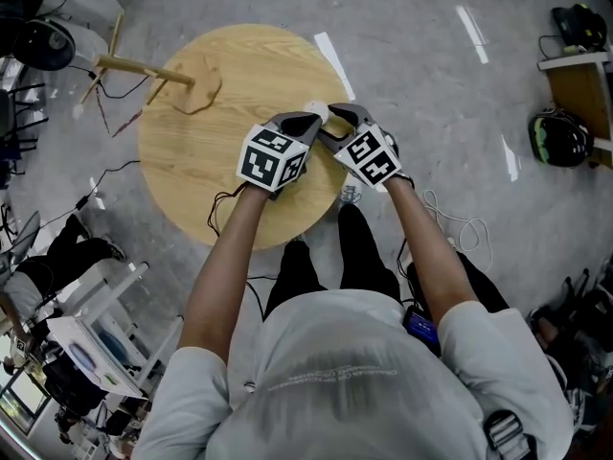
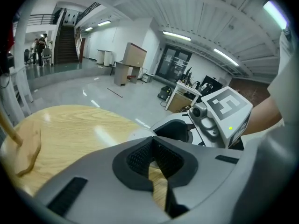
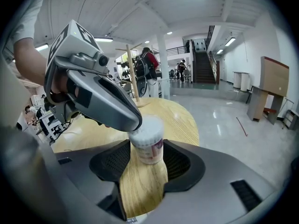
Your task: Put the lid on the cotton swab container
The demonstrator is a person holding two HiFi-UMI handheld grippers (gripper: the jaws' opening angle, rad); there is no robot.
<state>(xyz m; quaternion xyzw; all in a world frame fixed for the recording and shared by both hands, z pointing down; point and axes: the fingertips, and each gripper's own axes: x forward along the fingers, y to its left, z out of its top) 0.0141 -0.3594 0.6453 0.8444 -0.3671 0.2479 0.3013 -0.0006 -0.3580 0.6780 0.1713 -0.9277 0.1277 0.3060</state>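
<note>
At the edge of a round table [image 1: 192, 161], the container [image 3: 147, 148] stands upright between the jaws of the right gripper [image 3: 147, 164], whose pads clasp its sides. The left gripper [image 3: 133, 122], jaws clenched together on nothing, bears its tip down on the white lid [image 3: 149, 125]. The lid appears to be sitting on top already; what seems left is pressing it home and letting go, though a full seat cannot be confirmed

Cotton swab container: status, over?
Right tool shut on cotton swab container, upright on table. Left tool shut, empty, tip at the lid. Lid looks seated. Nothing in the way.
</note>
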